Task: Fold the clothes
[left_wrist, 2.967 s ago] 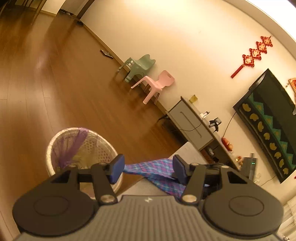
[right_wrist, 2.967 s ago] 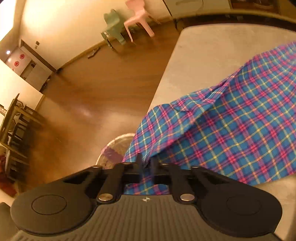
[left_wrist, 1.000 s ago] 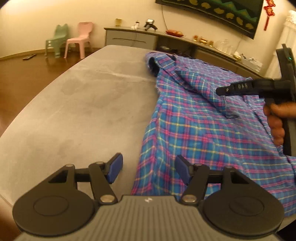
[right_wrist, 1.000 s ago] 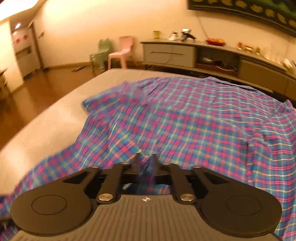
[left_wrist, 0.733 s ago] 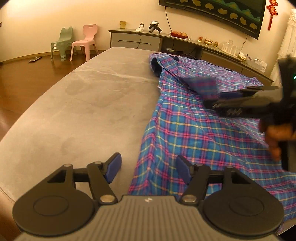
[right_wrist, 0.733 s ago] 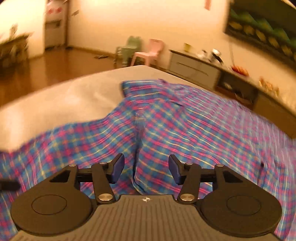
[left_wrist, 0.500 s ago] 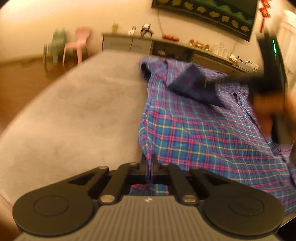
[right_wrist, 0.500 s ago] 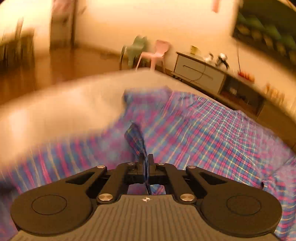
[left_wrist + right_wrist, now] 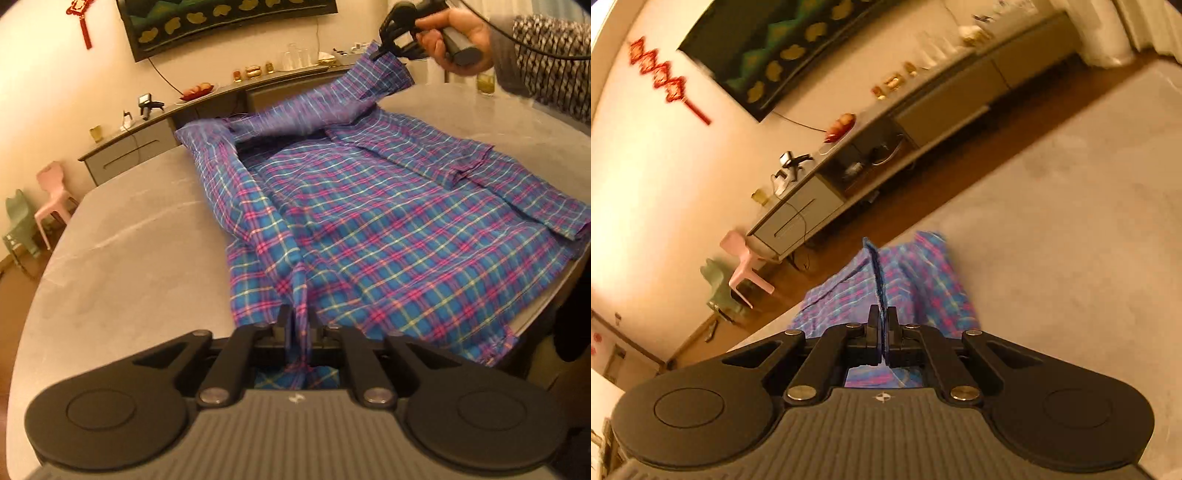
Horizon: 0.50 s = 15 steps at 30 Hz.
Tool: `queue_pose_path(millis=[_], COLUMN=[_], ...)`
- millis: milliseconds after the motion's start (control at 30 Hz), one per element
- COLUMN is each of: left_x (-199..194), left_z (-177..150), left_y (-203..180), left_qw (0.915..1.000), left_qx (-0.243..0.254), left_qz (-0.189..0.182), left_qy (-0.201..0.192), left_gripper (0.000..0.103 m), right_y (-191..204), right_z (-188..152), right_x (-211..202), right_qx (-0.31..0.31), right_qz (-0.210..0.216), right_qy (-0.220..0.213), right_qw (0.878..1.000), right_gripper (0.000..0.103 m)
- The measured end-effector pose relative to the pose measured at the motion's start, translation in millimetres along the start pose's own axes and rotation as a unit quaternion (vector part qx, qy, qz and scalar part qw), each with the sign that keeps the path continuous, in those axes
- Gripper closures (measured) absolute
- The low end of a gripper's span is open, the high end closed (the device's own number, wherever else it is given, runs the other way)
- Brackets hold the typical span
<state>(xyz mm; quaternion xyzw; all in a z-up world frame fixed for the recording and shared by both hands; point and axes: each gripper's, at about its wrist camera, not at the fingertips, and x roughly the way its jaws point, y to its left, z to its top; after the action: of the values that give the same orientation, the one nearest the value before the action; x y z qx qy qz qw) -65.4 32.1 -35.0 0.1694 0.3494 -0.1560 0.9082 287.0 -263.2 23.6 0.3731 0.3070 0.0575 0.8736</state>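
A blue, pink and yellow plaid shirt lies spread on the grey table. My left gripper is shut on the shirt's near hem, which bunches between the jaws. My right gripper shows at the far end in the left wrist view, shut on a shirt edge and holding it lifted above the table. In the right wrist view my right gripper is shut on a thin fold of the shirt, which hangs blurred below it over the table.
A long grey sideboard with small items stands along the wall behind the table. A pink chair and a green chair stand at the far left. The table's right edge is close to the shirt's hem.
Both grippers stay shut on the shirt. My right gripper has lifted its edge up and carried it toward the far right. The shirt has been pulled flatter across the table.
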Motion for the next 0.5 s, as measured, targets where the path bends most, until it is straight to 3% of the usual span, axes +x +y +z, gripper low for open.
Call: queue_pose_path(millis=[100, 133, 333, 433, 500], left_x=[-4, -4, -9, -9, -16], left_z=[5, 6, 14, 16, 16], left_y=[-1, -2, -2, 4, 16], left_qw=[0.9998, 0.9997, 0.9945, 0.9907, 0.9866], left_qx=[-0.007, -0.009, -0.028, -0.056, -0.084], left_qz=[-0.017, -0.022, -0.100, -0.123, -0.136], left_qy=[0.000, 0.002, -0.015, -0.015, -0.031], left_gripper=[0.084, 0.077, 0.059, 0.056, 0.057], right_y=[-11, -11, 11, 61, 113], right_z=[11, 14, 29, 13, -20], right_x=[-4, -3, -12, -25, -35], right_qx=[0.051, 0.057, 0.019, -0.045, -0.117], right_qz=[0.024, 0.027, 0.041, 0.095, 0.163], right_qy=[-0.037, -0.042, -0.066, -0.055, -0.021], right_qw=[0.998, 0.997, 0.997, 0.993, 0.979], right_gripper=[0.103, 0.103, 0.103, 0.103, 0.103])
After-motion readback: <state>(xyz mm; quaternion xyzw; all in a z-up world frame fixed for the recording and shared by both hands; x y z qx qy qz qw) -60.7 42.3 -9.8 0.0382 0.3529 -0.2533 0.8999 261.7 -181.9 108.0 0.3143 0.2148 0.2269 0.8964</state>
